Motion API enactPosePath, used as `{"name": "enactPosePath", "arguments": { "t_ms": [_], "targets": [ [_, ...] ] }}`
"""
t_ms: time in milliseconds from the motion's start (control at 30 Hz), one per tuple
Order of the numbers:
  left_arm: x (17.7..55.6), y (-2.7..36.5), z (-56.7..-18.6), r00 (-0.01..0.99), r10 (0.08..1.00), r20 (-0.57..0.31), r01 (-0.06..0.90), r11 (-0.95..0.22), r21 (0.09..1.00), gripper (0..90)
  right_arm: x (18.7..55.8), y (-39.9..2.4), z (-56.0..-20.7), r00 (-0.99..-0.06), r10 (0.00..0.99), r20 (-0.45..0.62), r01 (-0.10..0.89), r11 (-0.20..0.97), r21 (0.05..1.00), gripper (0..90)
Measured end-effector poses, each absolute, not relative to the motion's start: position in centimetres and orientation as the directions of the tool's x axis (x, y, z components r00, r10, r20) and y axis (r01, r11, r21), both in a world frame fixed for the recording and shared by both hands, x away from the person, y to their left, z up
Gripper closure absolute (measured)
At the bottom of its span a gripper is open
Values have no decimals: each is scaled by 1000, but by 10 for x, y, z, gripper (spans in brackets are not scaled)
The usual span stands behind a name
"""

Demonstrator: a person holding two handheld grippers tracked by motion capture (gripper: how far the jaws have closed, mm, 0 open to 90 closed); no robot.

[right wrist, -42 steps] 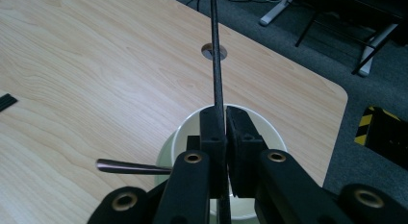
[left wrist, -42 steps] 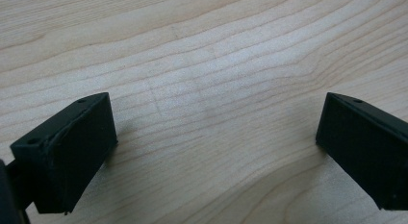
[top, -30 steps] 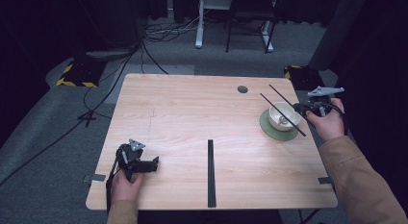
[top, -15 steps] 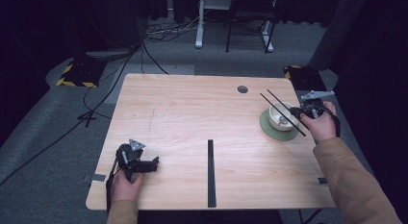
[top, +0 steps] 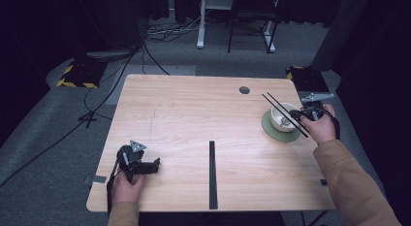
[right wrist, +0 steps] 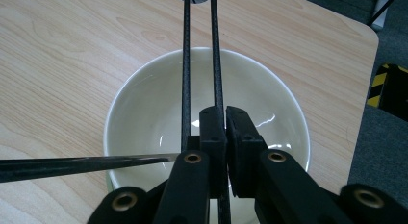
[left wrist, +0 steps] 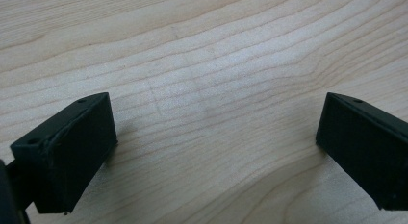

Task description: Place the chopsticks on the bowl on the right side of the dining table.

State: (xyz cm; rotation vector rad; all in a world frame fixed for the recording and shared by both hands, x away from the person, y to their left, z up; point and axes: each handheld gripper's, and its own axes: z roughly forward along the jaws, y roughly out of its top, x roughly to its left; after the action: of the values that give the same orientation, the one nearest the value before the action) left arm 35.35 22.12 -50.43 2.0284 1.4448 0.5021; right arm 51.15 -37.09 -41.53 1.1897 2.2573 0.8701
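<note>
**Laying the chopsticks across the bowl**

Pale wooden table (top: 194, 114) under dim light, grey carpet and cables beyond it. Nearest the right gripper (right wrist: 225, 119), its jaws are pressed together on one thin black chopstick (right wrist: 215, 51), which runs straight ahead from the pads; a second black chopstick (right wrist: 185, 65) lies just beside it on the left. Directly beneath and ahead sits the round cream ceramic bowl (right wrist: 144, 104), resting on a flat green coaster (top: 269, 130). Farther out, past the bowl's far rim, is a dark round cable hole (top: 244, 90) in the tabletop

To do this well, I'd judge both sticks should be lowered level until they bear on opposite rims, kept parallel, and released only once steady, so neither rolls off or tips the bowl

The right hand (top: 321, 127) holds its gripper pointing across the bowl. The left gripper (top: 139, 164) rests at the table's near edge, jaws wide apart over bare wood, with a long black strip (top: 212, 173) beside it
</note>
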Motion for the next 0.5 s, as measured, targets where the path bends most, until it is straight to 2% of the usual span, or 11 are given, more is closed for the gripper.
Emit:
{"name": "enactPosePath", "arguments": {
  "t_ms": [200, 333, 500],
  "targets": [
    [354, 221, -504, 339, 940, -34, 717, -234, 657, 7, 514, -374, -419, -535, 840, -86, 564, 431, 704, 863],
    [354, 221, -504, 338, 940, -34, 717, -234, 657, 7, 513, -374, -417, -524, 849, -73, 565, 410, 716, 808],
    [354, 221, -504, 339, 940, -34, 717, -234, 657, 7, 513, -373, -414, -502, 864, -33, 568, 358, 741, 605]
  ]
}}
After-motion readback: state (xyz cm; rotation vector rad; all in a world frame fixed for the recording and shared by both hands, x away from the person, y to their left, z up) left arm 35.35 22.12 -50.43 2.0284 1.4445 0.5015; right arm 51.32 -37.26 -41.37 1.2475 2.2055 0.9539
